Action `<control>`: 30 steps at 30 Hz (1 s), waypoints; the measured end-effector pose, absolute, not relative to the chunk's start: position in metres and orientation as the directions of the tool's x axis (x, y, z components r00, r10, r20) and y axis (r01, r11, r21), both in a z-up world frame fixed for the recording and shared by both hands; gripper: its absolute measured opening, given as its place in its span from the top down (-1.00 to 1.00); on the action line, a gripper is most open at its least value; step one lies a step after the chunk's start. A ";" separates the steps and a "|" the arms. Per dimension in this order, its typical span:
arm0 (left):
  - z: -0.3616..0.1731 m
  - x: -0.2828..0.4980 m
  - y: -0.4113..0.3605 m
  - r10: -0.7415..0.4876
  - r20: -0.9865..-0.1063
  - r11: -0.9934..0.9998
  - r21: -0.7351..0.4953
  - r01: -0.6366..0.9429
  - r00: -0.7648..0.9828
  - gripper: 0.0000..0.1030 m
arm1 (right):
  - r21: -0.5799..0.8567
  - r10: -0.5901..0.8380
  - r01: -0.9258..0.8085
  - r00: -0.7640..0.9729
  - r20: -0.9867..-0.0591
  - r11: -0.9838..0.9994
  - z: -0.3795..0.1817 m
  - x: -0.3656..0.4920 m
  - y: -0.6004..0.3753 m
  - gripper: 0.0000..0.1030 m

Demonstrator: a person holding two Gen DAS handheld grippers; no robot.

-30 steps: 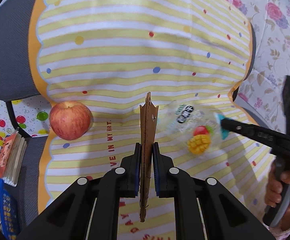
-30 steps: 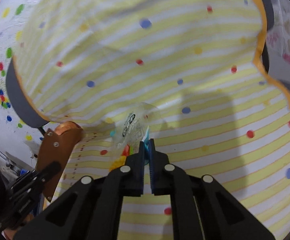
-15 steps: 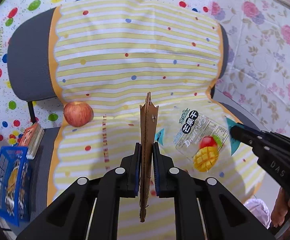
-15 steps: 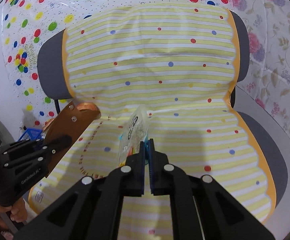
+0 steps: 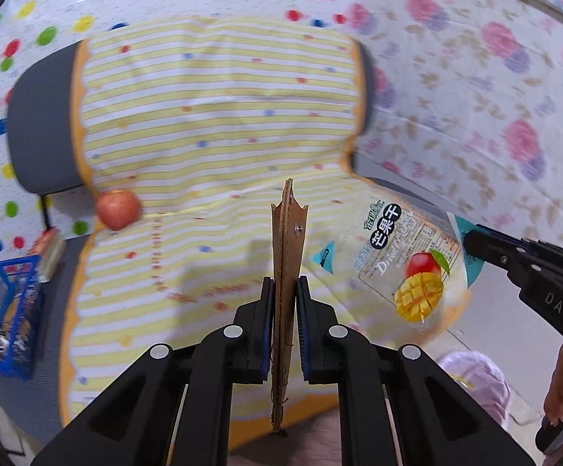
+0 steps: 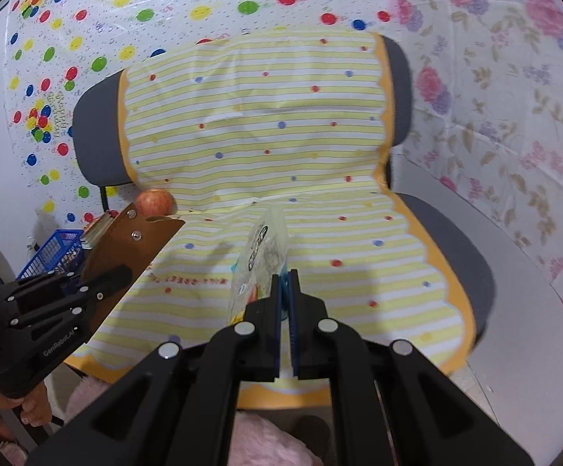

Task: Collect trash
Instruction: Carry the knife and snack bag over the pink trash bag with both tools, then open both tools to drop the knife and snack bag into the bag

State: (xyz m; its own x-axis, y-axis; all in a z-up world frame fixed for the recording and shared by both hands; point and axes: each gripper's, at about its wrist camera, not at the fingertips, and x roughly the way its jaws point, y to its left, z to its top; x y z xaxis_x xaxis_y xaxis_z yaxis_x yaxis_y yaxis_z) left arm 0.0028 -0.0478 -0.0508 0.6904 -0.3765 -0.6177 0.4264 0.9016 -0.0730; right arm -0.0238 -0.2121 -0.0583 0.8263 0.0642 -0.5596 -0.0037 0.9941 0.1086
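Note:
My left gripper [image 5: 284,291] is shut on a torn brown cardboard piece [image 5: 287,240], held edge-on above the chair seat; the cardboard also shows in the right wrist view [image 6: 126,237], with the left gripper [image 6: 106,283] at the left. My right gripper [image 6: 285,283] is shut on a clear dried-mango snack bag [image 6: 262,248], held in the air above the seat. In the left wrist view the bag [image 5: 409,264] hangs from the right gripper [image 5: 471,240] at the right.
A grey chair [image 6: 99,147] with a yellow striped cover [image 5: 219,124] fills the middle. A red apple [image 5: 117,208] lies at the seat's back left. A blue basket [image 5: 6,310] and a stack of booklets [image 5: 50,252] sit at the left. A pink bag [image 5: 479,380] is below.
Both grippers have pulled back and up from the chair, carrying the cardboard and the snack bag. The chair now looks smaller and farther away.

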 end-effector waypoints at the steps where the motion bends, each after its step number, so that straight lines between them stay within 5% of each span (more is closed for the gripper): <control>1: -0.051 -0.002 -0.055 -0.393 -0.616 0.892 -0.074 0.447 0.683 0.76 | 0.102 0.046 0.014 0.827 -0.560 0.995 -0.058 -0.032 -0.216 0.93; 15: -0.076 -0.092 -0.188 -0.643 -0.621 0.634 -0.103 0.767 0.448 0.76 | 0.023 -0.244 0.322 0.761 -0.601 0.946 -0.084 -0.170 -0.298 0.92; 30: -0.123 -0.130 -0.267 -0.646 -0.704 0.505 -0.105 0.856 0.295 0.76 | -0.011 -0.381 0.520 0.610 -0.695 0.854 -0.142 -0.248 -0.352 0.91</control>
State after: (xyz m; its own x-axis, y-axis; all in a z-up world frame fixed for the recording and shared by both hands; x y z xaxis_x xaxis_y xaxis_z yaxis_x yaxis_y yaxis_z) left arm -0.1302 -0.2667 -0.1225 0.2949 -0.6457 -0.7043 0.8565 0.5055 -0.1048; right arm -0.2479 -0.3517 -0.1422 0.6103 -0.3806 -0.6947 0.5200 0.8541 -0.0111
